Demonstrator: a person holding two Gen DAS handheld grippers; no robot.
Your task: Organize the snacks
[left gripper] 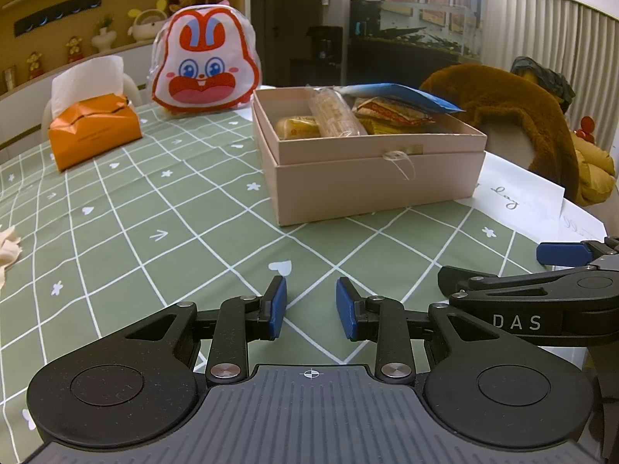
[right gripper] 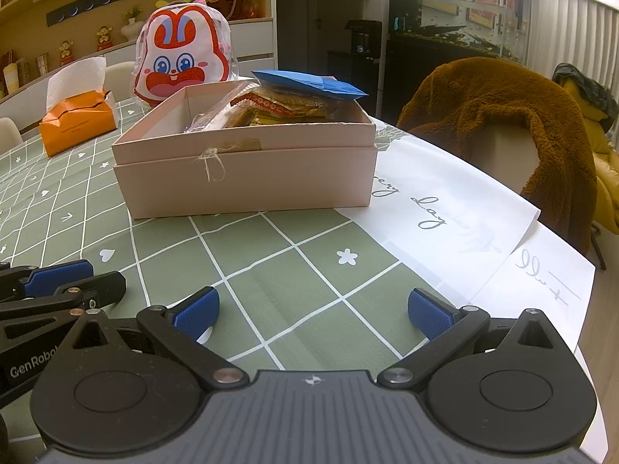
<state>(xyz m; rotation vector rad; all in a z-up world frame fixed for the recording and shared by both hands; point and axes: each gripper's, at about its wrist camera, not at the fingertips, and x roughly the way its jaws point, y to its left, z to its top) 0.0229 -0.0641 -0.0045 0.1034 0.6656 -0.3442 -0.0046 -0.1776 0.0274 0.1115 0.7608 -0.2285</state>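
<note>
both the left gripper and right gripper hover empty with jaws parted over the tablecloth, well short of the pink box, whose heaped snacks could probably spill if nudged.

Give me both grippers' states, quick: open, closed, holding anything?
Left gripper: open, narrow gap, holding nothing.
Right gripper: open wide, holding nothing.
</note>
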